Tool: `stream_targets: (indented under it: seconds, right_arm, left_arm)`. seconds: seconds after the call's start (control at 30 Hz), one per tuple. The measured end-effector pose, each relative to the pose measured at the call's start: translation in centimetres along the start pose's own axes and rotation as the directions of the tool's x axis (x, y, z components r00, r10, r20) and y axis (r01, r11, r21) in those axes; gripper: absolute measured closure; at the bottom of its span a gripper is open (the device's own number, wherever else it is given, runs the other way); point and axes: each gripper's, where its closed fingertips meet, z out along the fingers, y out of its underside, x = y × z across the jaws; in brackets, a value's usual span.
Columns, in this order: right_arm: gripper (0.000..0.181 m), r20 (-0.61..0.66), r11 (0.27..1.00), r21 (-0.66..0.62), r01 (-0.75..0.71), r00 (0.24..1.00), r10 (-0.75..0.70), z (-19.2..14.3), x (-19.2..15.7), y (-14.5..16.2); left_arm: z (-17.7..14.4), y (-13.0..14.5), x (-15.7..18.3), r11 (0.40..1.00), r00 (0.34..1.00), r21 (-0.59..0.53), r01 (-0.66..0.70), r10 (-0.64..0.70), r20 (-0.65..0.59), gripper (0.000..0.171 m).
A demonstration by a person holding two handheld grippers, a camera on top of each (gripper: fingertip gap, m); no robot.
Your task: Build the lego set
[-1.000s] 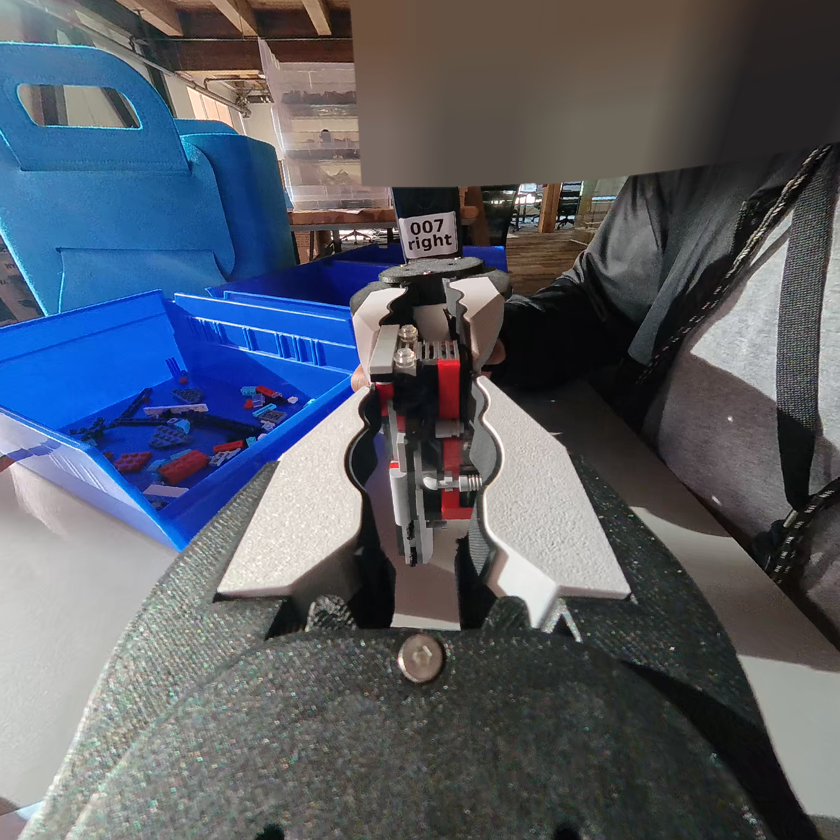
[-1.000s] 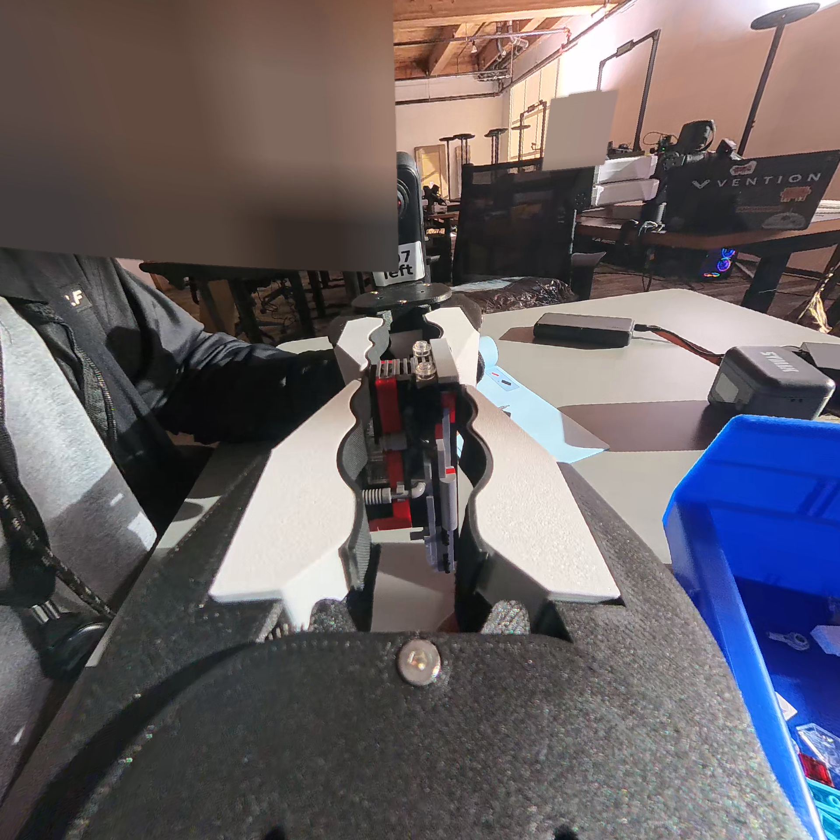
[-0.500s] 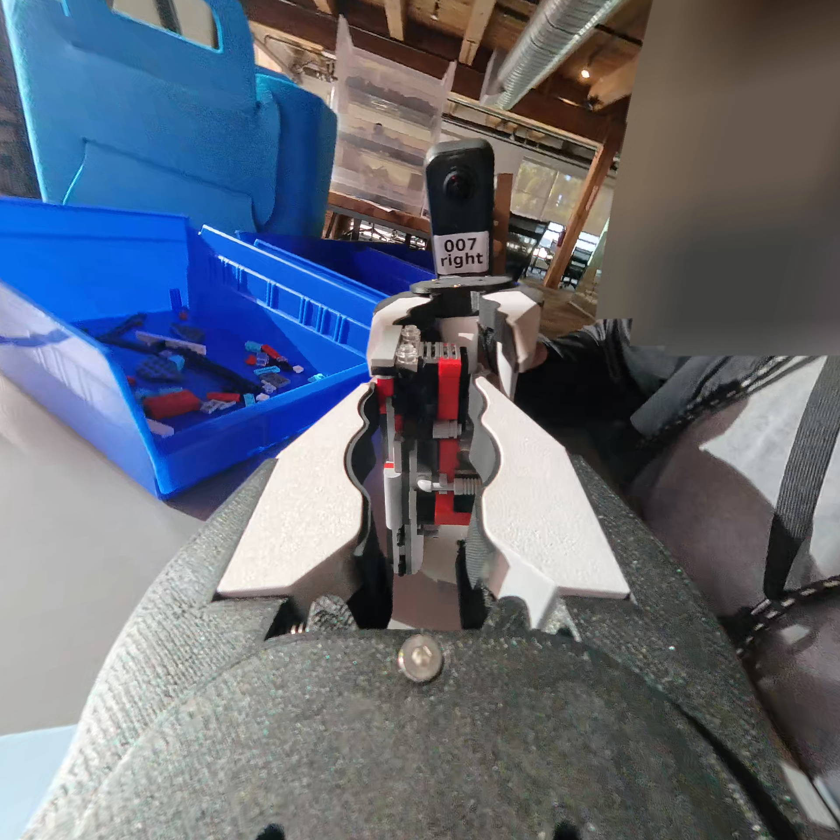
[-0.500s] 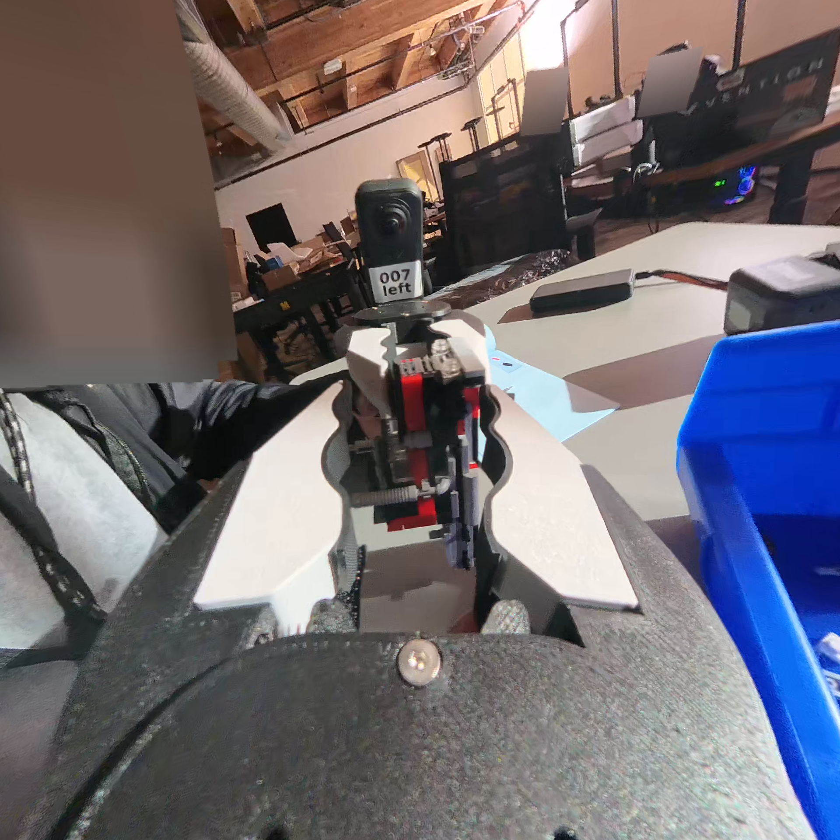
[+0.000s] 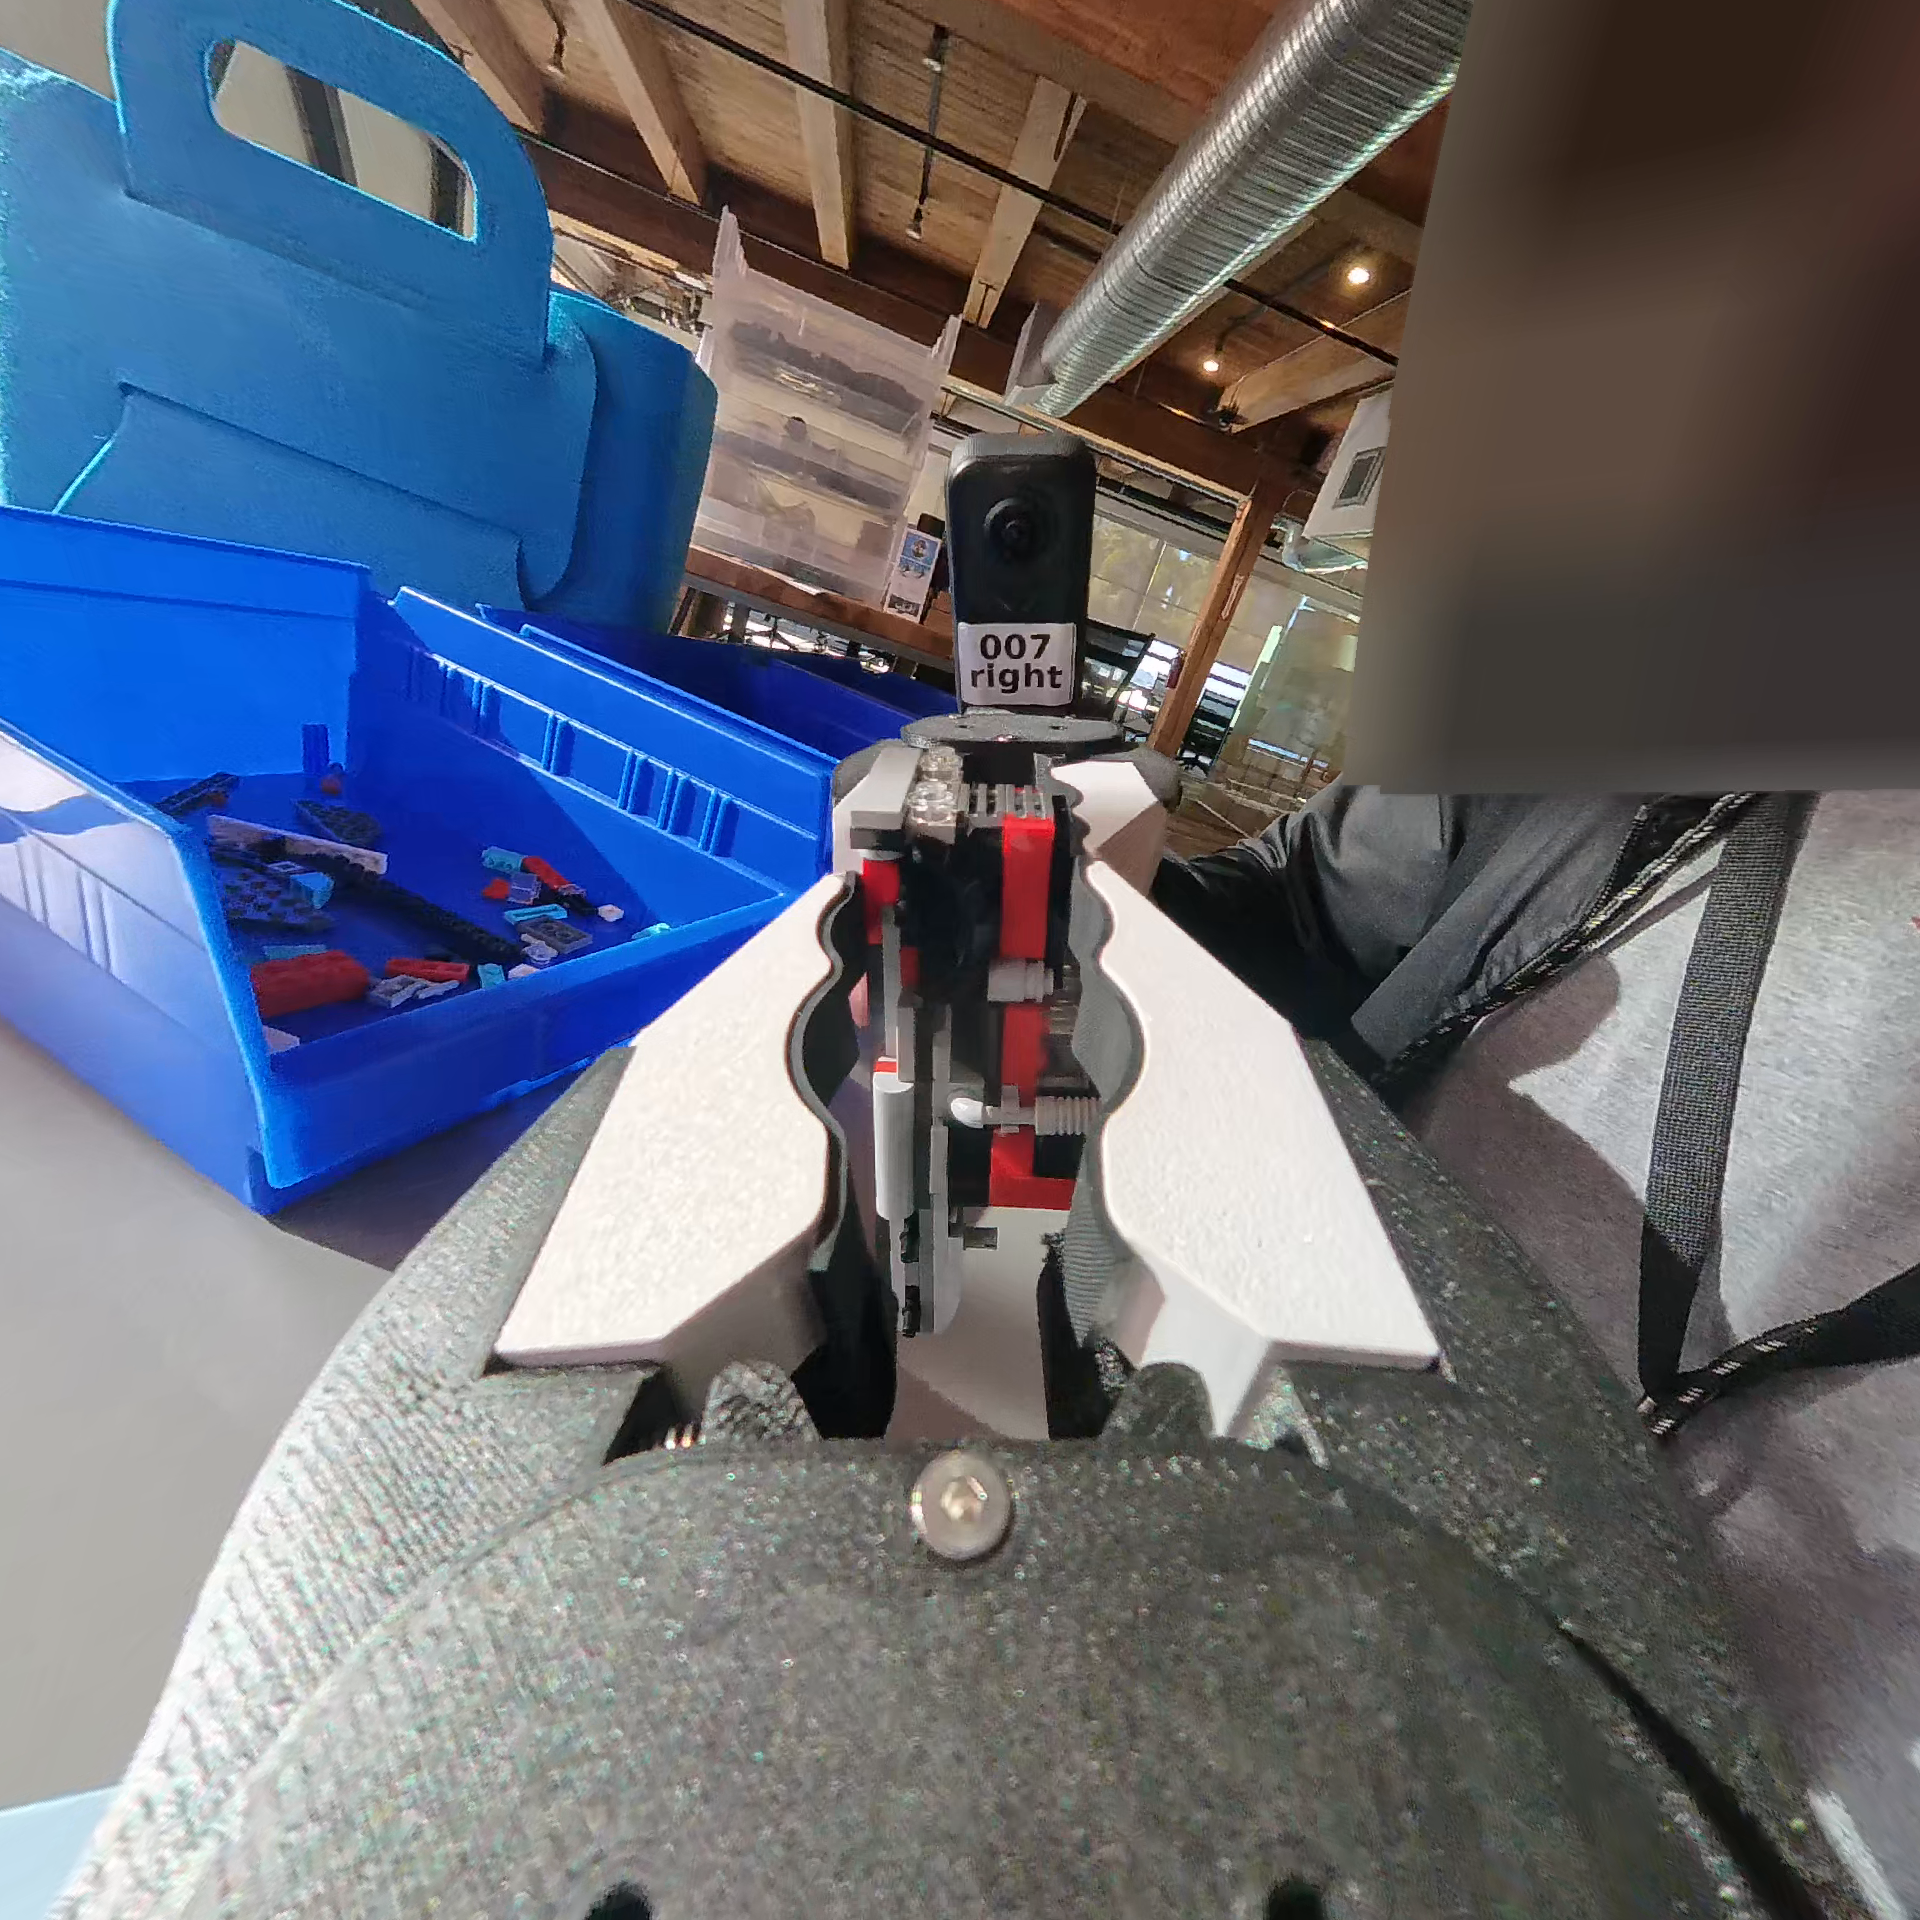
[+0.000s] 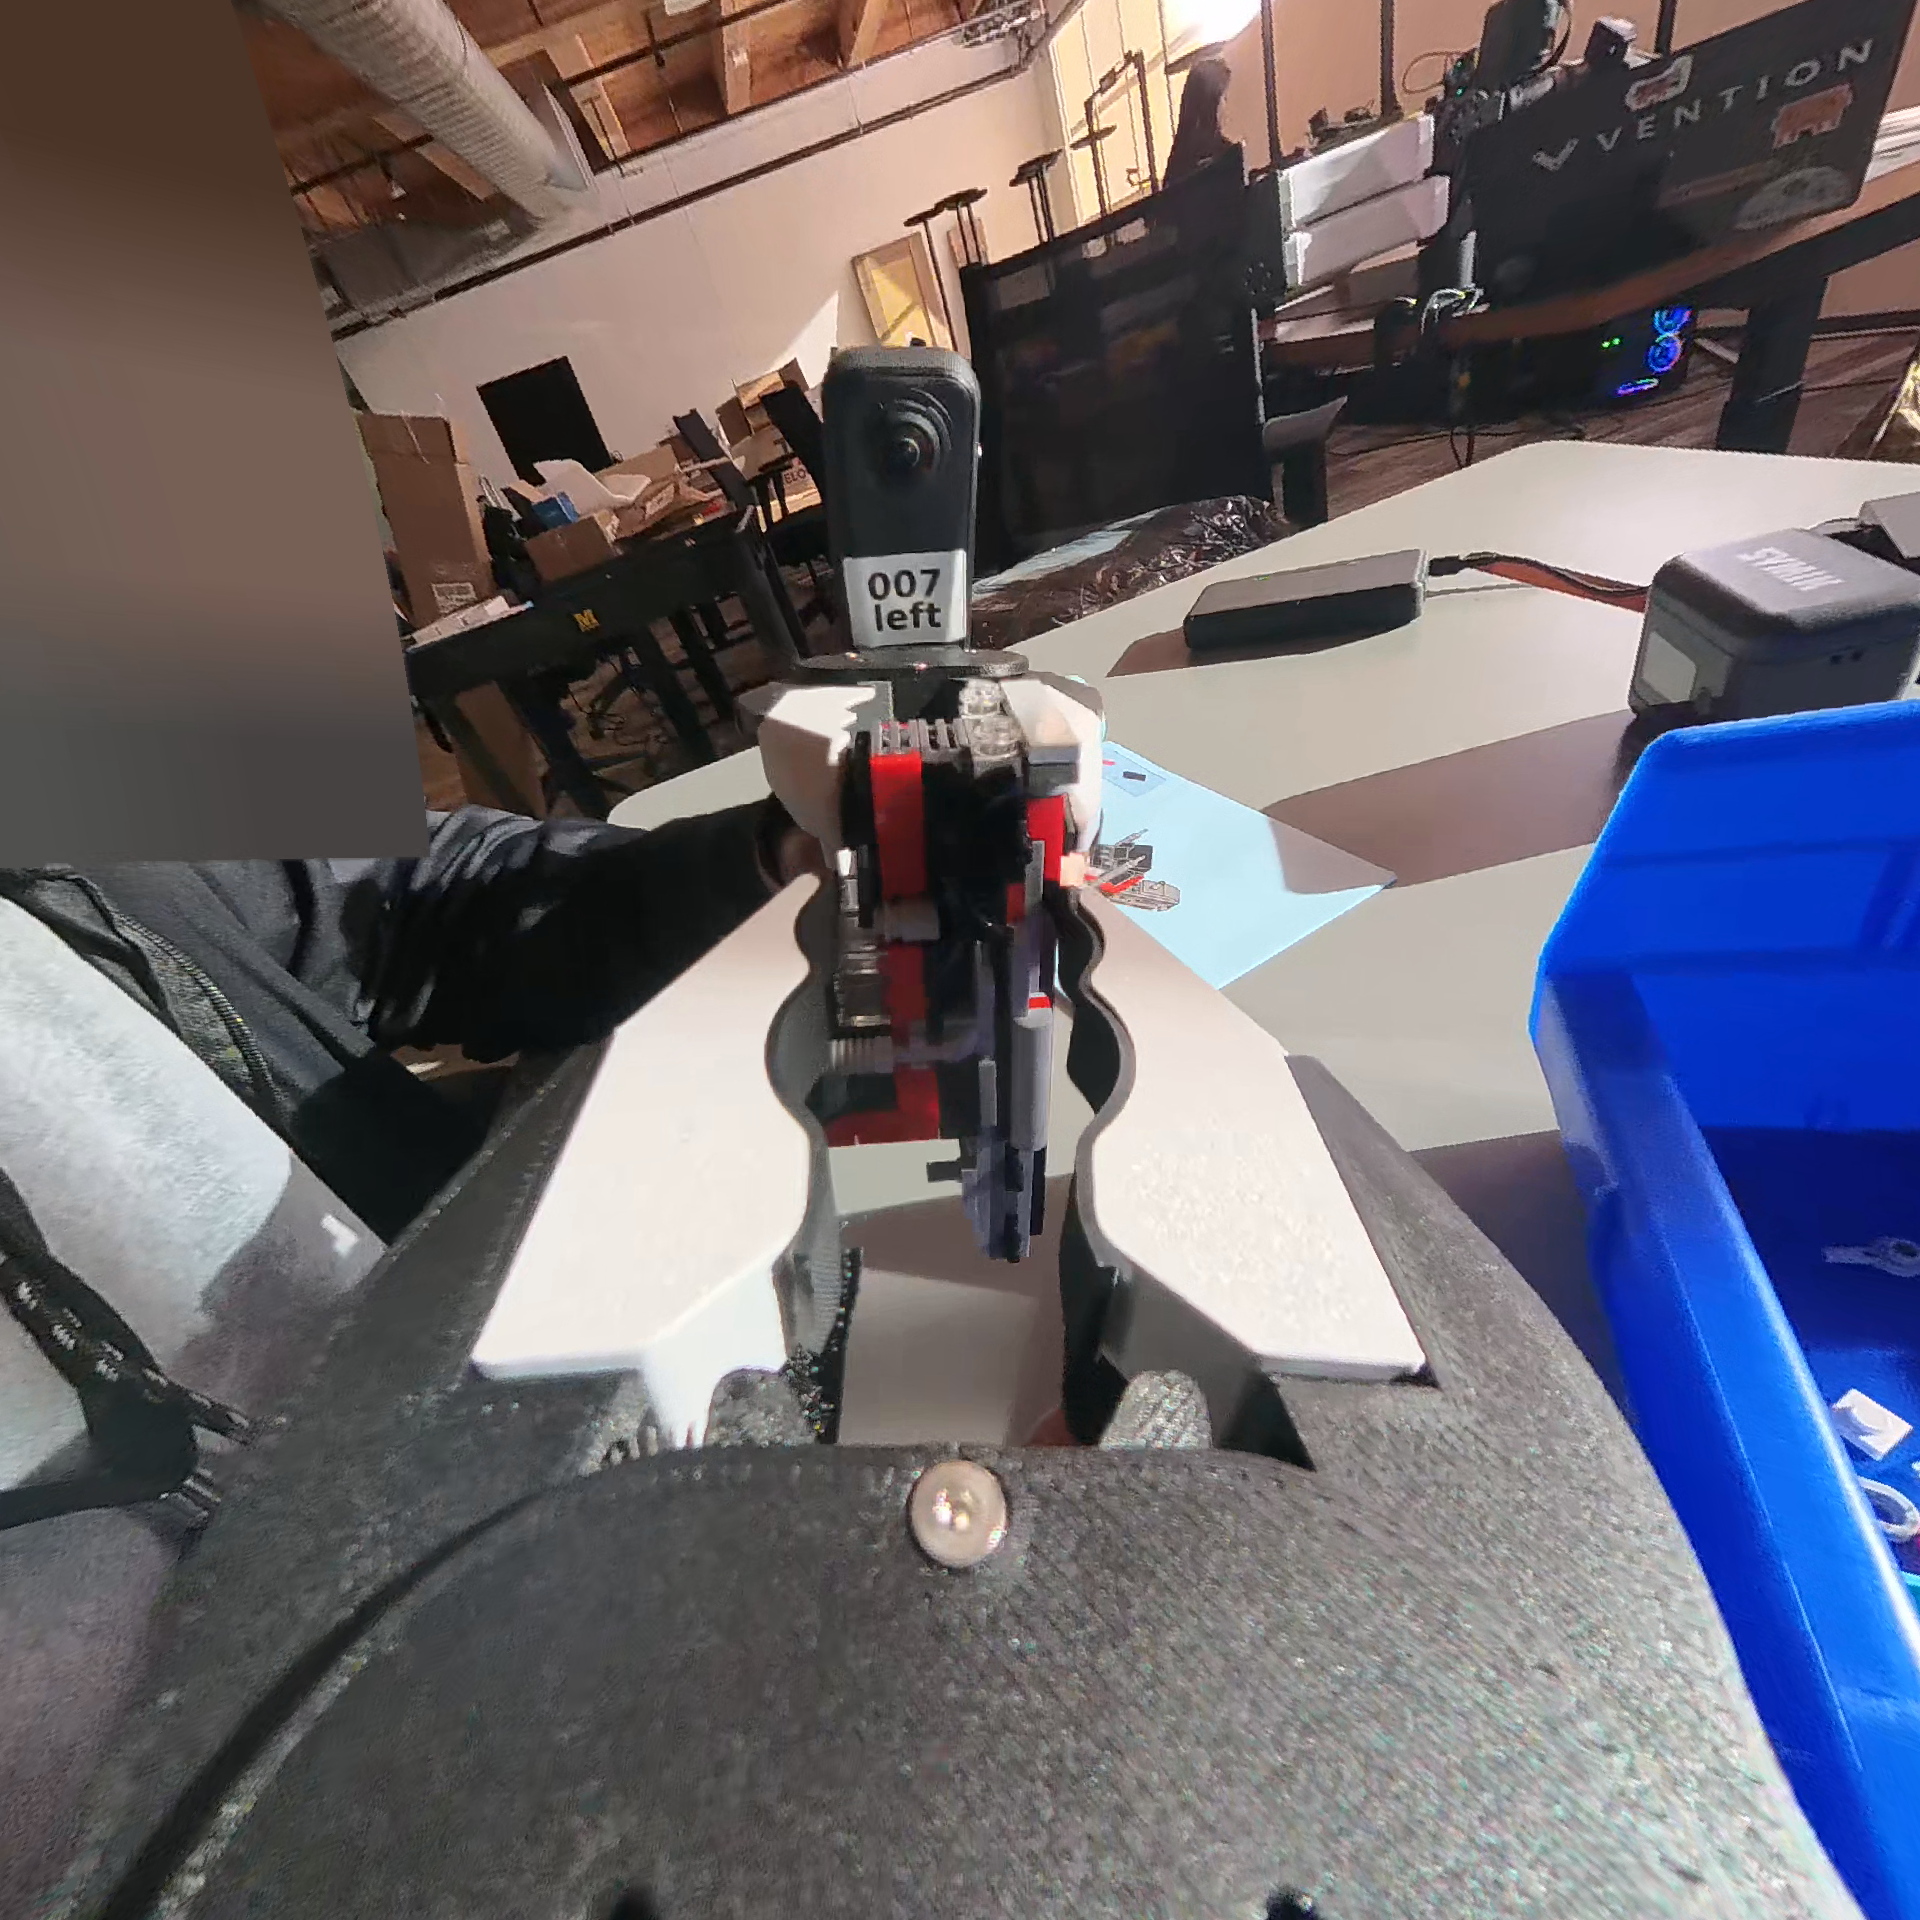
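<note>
**Lego build held between both grippers, above the bench**

The left hand-held gripper (image 5: 961,935) is clenched on the lego build (image 5: 971,997), a red, black and grey assembly held upright in the air between its white fingers (image 5: 717,1132). The right hand-held gripper (image 6: 930,997) meets it nose to nose and grasps the same build (image 6: 935,935) from the opposite end. The build touches nothing else.

Judgement: the step looks like pressing or seating a part within the build. Doing it well calls for both grips square and steady, with force along the stud axis. Any twist risks popping plates loose, especially the thin grey strip hanging at the bottom.

View differences:
- Left wrist view alone shows the blue bin (image 5: 436,1101) holding loose pieces (image 5: 312,982), and a blue felt bag (image 5: 312,343) behind it.
- Right wrist view alone shows the light blue instruction sheet (image 6: 1226,883) on the bench (image 6: 1558,540), a black power bank (image 6: 1309,613) and a grey case (image 6: 1777,623) toward the far edge.
</note>
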Motion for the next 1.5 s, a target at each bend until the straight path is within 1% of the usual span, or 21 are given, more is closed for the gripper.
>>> stream_targets:
  seconds: [0.07, 0.27, 0.6, 0.77, 0.87, 0.93, 1.0, 1.2, 1.33, 1.5]
  right_arm:
    - [0.141, -0.003, 1.0, -0.009, 0.023, 1.0, -0.023, 0.0, 0.0, 0.2]
    - [0.142, -0.002, 0.996, -0.016, 0.085, 0.996, -0.085, -0.2, -0.3, 0.4]
    - [0.143, 0.004, 0.994, -0.023, 0.105, 0.994, -0.105, -0.2, -0.4, 0.6]
    - [0.143, 0.005, 0.995, -0.008, 0.101, 0.995, -0.101, -0.2, -0.4, 0.5]
    - [0.142, 0.032, 0.997, 0.026, 0.066, 0.997, -0.067, -0.4, -0.6, 0.1]
    - [0.143, 0.052, 0.998, 0.059, 0.023, 0.998, -0.026, -0.6, -0.6, -0.3]
    - [0.143, 0.062, 0.996, 0.088, -0.025, 0.998, 0.019, -0.8, -0.5, -0.6]
    - [0.143, 0.122, 0.972, 0.147, -0.183, 0.979, 0.165, -0.8, -0.3, -1.0]
    - [0.143, 0.13, 0.968, 0.152, -0.198, 0.975, 0.179, -0.6, -0.4, -1.0]
    - [0.143, 0.121, 0.971, 0.15, -0.184, 0.979, 0.167, -0.6, -0.3, -0.9]
  left_arm:
    - [0.2, 0.1, 0.2, 1.0, 1.0, -0.002, -0.005, 0.005, -0.01, 0.133]
    - [0.3, 0.2, 0.6, 1.0, 0.999, -0.006, -0.021, 0.021, -0.024, 0.133]
    - [0.3, 0.4, 0.8, 0.999, 0.999, -0.016, -0.03, 0.029, -0.025, 0.133]
    - [0.3, 0.3, 0.9, 0.999, 0.999, -0.019, -0.031, 0.031, -0.027, 0.133]
    - [0.3, 0.0, 1.2, 1.0, 0.999, 0.0, -0.015, 0.015, -0.048, 0.132]
    - [0.0, -0.7, 0.9, 0.999, 1.0, 0.049, -0.013, 0.015, -0.026, 0.124]
    - [-0.3, -1.2, 0.6, 0.997, 1.0, 0.072, 0.017, -0.015, -0.024, 0.122]
    - [0.0, -0.9, 0.0, 0.991, 0.992, 0.058, 0.124, -0.123, -0.017, 0.12]
    - [0.0, -0.8, 0.1, 0.983, 0.985, 0.054, 0.173, -0.171, -0.032, 0.121]
    - [0.1, -0.6, 0.4, 0.989, 0.989, 0.027, 0.148, -0.147, -0.025, 0.128]
